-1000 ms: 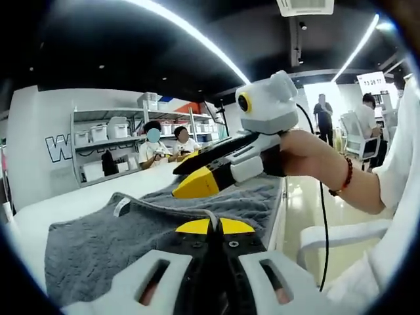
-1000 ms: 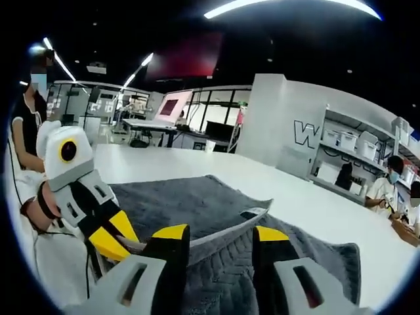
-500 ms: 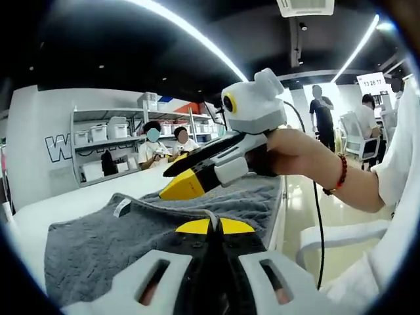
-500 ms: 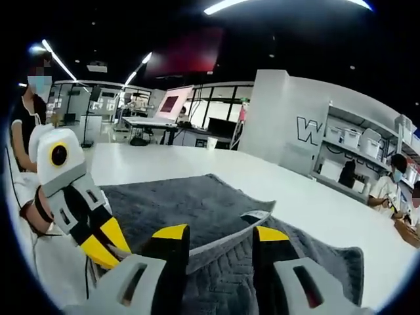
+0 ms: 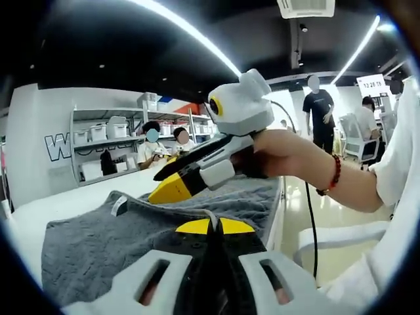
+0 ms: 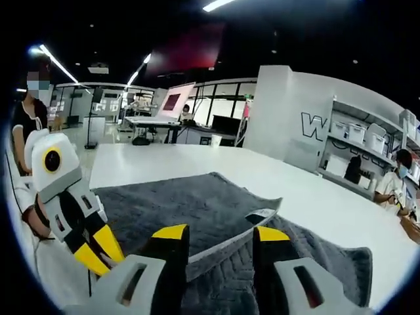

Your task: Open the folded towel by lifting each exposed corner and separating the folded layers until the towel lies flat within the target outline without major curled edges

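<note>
A grey towel (image 5: 92,236) lies on a white table (image 5: 59,203), its upper layer partly folded back with a white label (image 5: 118,205) at the raised corner. My left gripper (image 5: 213,226) is shut, yellow tips together, on the towel's near edge. From the right of the left gripper view a hand holds my right gripper (image 5: 167,184) low over the towel. In the right gripper view the right gripper (image 6: 221,233) is open, and the lifted fold edge of the towel (image 6: 177,203) runs between its jaws. The left gripper (image 6: 92,252) sits at the towel's near-left edge.
The table edge (image 5: 279,216) drops off close on the right, with a white chair (image 5: 328,239) beyond. Shelves of white boxes (image 5: 98,134) and seated people (image 5: 154,147) lie behind the table. A person stands at the left (image 6: 29,111).
In the left gripper view the right gripper has slid leftward and further over the towel. The left gripper stays shut on the towel edge. The towel's fold looks unchanged.
</note>
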Available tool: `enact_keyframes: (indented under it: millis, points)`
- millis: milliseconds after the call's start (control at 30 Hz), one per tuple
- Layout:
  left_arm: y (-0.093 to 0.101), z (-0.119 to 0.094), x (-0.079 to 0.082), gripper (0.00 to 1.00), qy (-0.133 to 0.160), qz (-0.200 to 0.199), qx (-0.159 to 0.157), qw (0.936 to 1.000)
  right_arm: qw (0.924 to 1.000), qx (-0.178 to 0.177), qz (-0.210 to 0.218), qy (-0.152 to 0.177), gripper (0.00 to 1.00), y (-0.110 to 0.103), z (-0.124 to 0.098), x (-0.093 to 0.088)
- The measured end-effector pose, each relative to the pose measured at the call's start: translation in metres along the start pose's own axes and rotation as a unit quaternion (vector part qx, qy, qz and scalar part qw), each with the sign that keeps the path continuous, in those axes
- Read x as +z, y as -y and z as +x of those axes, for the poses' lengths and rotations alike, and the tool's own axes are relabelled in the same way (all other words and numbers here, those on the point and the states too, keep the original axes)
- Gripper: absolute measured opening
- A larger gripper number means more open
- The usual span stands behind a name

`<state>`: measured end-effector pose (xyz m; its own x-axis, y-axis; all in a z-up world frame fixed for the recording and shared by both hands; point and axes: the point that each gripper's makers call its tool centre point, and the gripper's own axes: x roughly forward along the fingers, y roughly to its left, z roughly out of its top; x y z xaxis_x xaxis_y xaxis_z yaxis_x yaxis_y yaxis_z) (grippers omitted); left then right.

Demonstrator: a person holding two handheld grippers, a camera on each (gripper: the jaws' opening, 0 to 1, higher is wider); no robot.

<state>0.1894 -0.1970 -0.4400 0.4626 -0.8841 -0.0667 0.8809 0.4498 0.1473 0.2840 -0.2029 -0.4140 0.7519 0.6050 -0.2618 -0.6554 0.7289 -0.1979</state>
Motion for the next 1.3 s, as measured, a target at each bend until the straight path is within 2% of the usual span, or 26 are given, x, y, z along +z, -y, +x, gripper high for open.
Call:
enact_keyframes:
  millis: [400, 533, 600, 867, 1300]
  points:
    - [-0.003, 0.000, 0.000, 0.03, 0.002, -0.005, 0.000, 1.0000, 0.9999, -0.003, 0.005, -0.009, 0.34, 0.009, 0.008, 0.000]
    - [-0.004, 0.000, -0.001, 0.03, 0.002, -0.009, 0.001, 1.0000, 0.9999, 0.001, 0.011, -0.001, 0.33, 0.008, 0.010, 0.003]
    - [-0.005, 0.000, -0.002, 0.03, 0.002, -0.010, 0.001, 0.9999, 0.9995, -0.016, 0.017, 0.021, 0.30, 0.015, 0.010, 0.009]
    - [-0.004, -0.001, -0.004, 0.03, 0.001, -0.011, 0.002, 0.9999, 0.9994, -0.013, 0.031, 0.006, 0.32, 0.018, 0.014, -0.001]
    - [-0.002, -0.001, -0.005, 0.03, 0.001, -0.014, 0.003, 0.9999, 0.9994, -0.011, 0.034, -0.003, 0.32, 0.016, 0.022, -0.005]
